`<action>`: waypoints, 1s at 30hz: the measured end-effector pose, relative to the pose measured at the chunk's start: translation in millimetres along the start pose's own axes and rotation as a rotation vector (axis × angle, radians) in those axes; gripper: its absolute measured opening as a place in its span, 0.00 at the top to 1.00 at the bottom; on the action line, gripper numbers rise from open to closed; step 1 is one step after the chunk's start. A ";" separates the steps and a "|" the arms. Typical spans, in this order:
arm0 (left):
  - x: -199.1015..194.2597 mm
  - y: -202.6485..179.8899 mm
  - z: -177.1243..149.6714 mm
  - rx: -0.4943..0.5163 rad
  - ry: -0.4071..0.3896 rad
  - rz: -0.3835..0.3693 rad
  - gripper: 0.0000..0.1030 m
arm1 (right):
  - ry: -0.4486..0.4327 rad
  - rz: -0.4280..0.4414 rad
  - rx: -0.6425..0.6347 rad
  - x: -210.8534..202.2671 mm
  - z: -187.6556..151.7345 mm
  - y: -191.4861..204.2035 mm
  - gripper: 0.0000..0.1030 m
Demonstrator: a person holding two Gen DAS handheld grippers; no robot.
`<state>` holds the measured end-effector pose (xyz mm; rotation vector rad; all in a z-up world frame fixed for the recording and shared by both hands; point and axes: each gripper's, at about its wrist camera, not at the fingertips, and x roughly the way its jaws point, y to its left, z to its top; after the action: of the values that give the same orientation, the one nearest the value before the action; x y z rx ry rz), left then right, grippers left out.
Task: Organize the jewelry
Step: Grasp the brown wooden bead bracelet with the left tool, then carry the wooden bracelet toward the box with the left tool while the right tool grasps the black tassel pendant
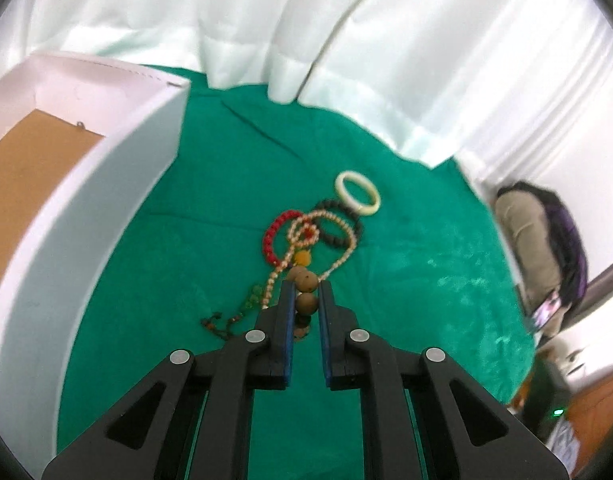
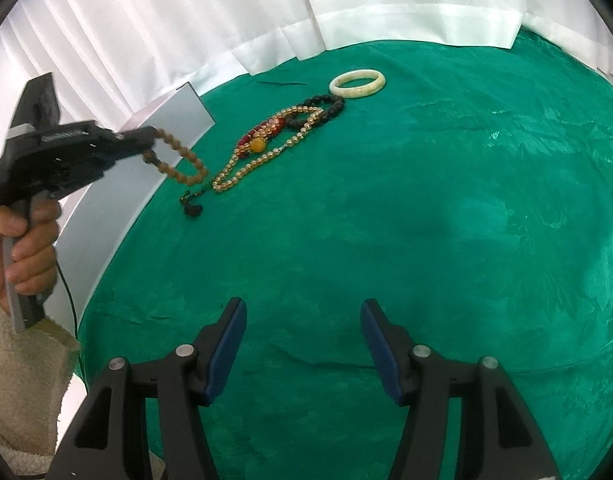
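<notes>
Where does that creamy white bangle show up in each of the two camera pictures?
Left wrist view: the white bangle lies just above the picture's middle, at the far end of the pile of beaded strings.
Right wrist view: it sits in the upper middle, near the far edge of the green cloth.
Shared landmark: the dark bead bracelet right beside it.

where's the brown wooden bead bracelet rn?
Clamped in the left gripper, the brown bead bracelet hangs above the green cloth, at left in the right wrist view, between the white box and the jewelry pile.
</notes>
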<state>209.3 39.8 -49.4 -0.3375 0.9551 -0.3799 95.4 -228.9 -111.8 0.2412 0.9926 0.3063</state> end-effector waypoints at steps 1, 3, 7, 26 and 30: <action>-7.1 1.5 0.3 -0.012 -0.012 -0.007 0.91 | 0.002 0.000 -0.002 0.1 0.2 0.9 0.41; -17.7 4.2 -0.4 -0.030 -0.028 -0.009 0.91 | 0.006 0.003 -0.006 0.6 0.5 2.8 0.41; -44.9 17.1 -3.2 -0.084 -0.047 0.059 0.91 | 0.016 0.046 -0.006 0.7 15.4 3.3 0.41; -93.9 60.0 -84.3 -0.194 0.015 0.170 0.91 | 0.247 0.146 -0.429 126.5 108.4 139.9 0.54; -94.7 62.5 -91.3 -0.204 0.025 0.173 0.91 | 0.271 0.085 -0.545 141.5 96.5 156.2 0.67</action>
<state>93.7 128.1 -57.4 -0.4323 1.0415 -0.1287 227.1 -38.4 -119.1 -0.2613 1.1263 0.6853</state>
